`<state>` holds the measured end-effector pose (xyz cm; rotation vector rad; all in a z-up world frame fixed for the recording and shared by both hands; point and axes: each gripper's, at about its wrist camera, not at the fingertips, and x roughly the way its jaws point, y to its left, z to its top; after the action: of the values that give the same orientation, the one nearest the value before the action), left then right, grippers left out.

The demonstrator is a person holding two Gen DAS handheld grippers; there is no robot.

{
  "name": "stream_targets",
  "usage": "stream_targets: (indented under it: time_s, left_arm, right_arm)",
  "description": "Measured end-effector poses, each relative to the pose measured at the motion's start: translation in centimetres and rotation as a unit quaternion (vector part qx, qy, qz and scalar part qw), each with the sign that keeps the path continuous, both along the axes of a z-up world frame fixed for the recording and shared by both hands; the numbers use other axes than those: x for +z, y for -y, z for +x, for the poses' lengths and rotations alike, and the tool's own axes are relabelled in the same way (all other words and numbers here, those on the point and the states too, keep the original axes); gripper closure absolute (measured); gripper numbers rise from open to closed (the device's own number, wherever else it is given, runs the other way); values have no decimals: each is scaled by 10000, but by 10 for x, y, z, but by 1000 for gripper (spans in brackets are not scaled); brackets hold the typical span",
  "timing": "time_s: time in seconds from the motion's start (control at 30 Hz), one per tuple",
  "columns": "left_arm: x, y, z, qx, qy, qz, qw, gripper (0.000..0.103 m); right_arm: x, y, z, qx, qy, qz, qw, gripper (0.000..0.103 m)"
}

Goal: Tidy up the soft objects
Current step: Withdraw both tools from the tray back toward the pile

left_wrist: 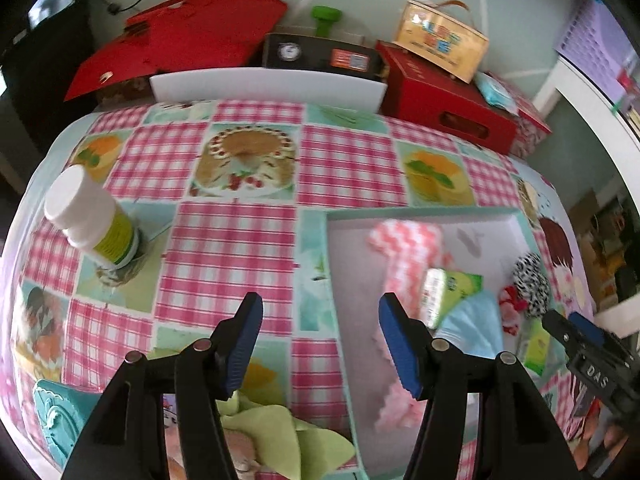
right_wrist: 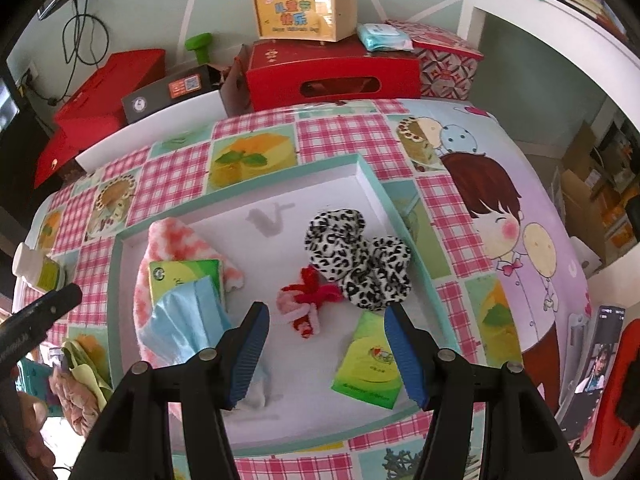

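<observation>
A teal-rimmed tray (right_wrist: pixel 372 184) lies on the checked tablecloth. In it are a pink-white fuzzy cloth (right_wrist: pixel 172 240), a green tissue pack (right_wrist: pixel 184 276), a light blue cloth (right_wrist: pixel 184 320), a leopard-print soft piece (right_wrist: pixel 352 256), a red and pink yarn piece (right_wrist: pixel 308 300) and a second green pack (right_wrist: pixel 370 364). My right gripper (right_wrist: pixel 327 312) hangs open over the tray's near side, nothing between its fingers. My left gripper (left_wrist: pixel 320 304) is open and empty above the tray's left rim (left_wrist: pixel 336 280). A light green cloth (left_wrist: pixel 272 432) lies outside the tray, under the left gripper.
A white bottle with a green label (left_wrist: pixel 92 220) stands on the cloth at the left. Red boxes (right_wrist: pixel 332 76), a black box (left_wrist: pixel 320 54) and a white board (left_wrist: pixel 268 86) line the table's far edge. A phone (right_wrist: pixel 600 360) lies at the right.
</observation>
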<state>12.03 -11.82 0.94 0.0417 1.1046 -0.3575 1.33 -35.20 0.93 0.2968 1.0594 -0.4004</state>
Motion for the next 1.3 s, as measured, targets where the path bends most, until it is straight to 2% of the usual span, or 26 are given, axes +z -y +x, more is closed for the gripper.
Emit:
stream_targets:
  time_s: [0.07, 0.2, 0.27, 0.3, 0.33, 0.37, 0.4, 0.43, 0.6, 0.93, 1.3]
  left_arm:
    - [-1, -4, 3, 60, 3, 10, 10000, 30]
    - [-2, -7, 5, 125, 27, 15, 9999, 29]
    - [-3, -7, 5, 120, 41, 46, 9999, 27]
    - [-3, -6, 5, 113, 47, 51, 9999, 18]
    - [-3, -6, 5, 113, 66, 48, 9999, 14]
    - [-2, -6, 5, 127, 119, 41, 9998, 11]
    - [-2, -6, 4, 143, 205, 54, 9997, 11]
    - [-1, -6, 4, 166, 282, 63, 9994, 11]
    - [2, -8, 3, 210, 522, 117, 9984, 9]
    - [-1, -8, 4, 209, 493, 194, 9984, 8]
    - [17, -17, -2, 253, 718, -209, 9969, 8]
  right_arm:
    - [0, -4, 2, 62, -5, -9, 10000, 39]
    - [0, -12, 6, 187, -24, -35, 9998, 38]
    - [0, -15, 8, 221, -25, -52, 9997, 29]
    - [0, -15, 8, 229, -14, -60, 9997, 27]
    - [0, -15, 9, 228, 14, -70, 9997, 20]
    - [0, -15, 9, 209, 60, -76, 9997, 8]
    - [1, -15, 9, 187, 89, -74, 9998, 1]
    - [1, -15, 8, 170, 131, -77, 9997, 0]
    - [3, -15, 9, 183, 216, -75, 9996, 0]
    - [1, -18, 11, 269, 176, -112, 9994, 0]
    - [8, -28, 10, 361, 277, -175, 9988, 0]
